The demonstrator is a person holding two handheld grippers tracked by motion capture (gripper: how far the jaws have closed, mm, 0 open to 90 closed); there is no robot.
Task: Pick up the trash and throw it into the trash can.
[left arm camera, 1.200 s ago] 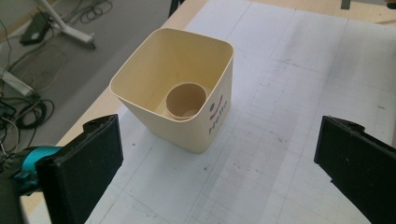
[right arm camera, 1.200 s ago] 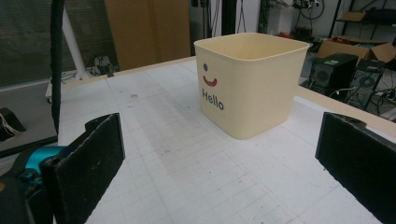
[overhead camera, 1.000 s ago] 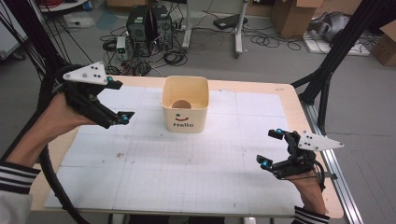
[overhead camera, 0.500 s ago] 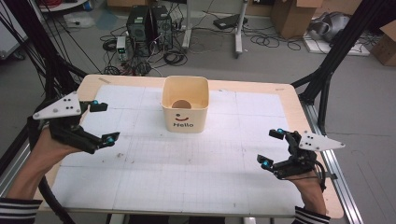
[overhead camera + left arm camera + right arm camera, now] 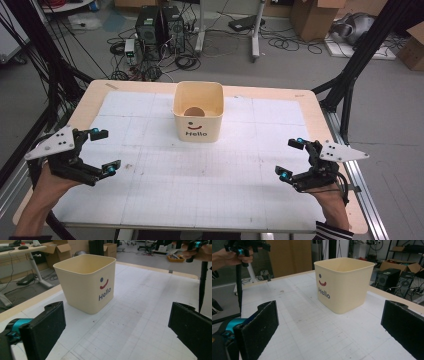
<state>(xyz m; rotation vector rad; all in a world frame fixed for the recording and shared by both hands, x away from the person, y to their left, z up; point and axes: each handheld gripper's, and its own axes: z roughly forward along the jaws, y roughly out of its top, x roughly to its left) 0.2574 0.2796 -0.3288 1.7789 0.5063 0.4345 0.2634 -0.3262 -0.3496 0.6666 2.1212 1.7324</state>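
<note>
A cream square bin (image 5: pixel 197 112) with a smiley and "Hello" on its front stands at the table's far middle; a round brown thing (image 5: pixel 193 111) lies inside it. The same bin (image 5: pixel 86 282) appears in the left gripper view and the bin (image 5: pixel 343 283) in the right gripper view. My left gripper (image 5: pixel 103 151) hovers open at the left edge, nothing between its jaws. My right gripper (image 5: pixel 291 158) is open near the right front, also holding nothing. Both stand well apart from the bin.
The white gridded mat (image 5: pixel 200 185) covers the wooden table (image 5: pixel 85 97). Computer towers (image 5: pixel 160 22), cables and cardboard boxes (image 5: pixel 312 17) sit on the floor beyond. Black frame legs (image 5: pixel 350 75) rise at the right.
My left gripper has moved down and back from beside the bin to the table's left front edge. The right gripper has stayed in place.
</note>
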